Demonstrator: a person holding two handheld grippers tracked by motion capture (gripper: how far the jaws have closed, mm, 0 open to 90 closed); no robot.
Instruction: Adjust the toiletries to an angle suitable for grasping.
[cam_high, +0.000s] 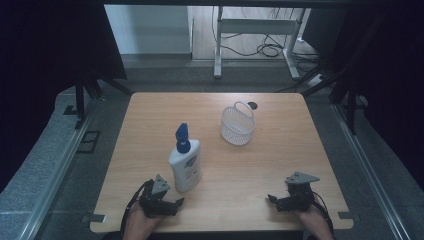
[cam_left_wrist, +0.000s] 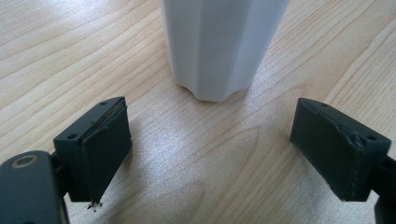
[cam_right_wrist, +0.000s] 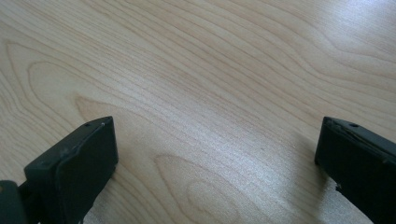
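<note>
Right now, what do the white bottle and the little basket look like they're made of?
The bottle looks like smooth, opaque white plastic with a blue plastic cap; its ribbed wall shows a soft sheen in the left gripper view. The basket looks like white mesh, coated wire or plastic; too small to tell.

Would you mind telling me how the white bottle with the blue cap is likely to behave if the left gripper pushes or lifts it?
The bottle stands tall on a narrow base, so a high push would probably tip it. Its smooth plastic wall may slip between the pads.
</note>
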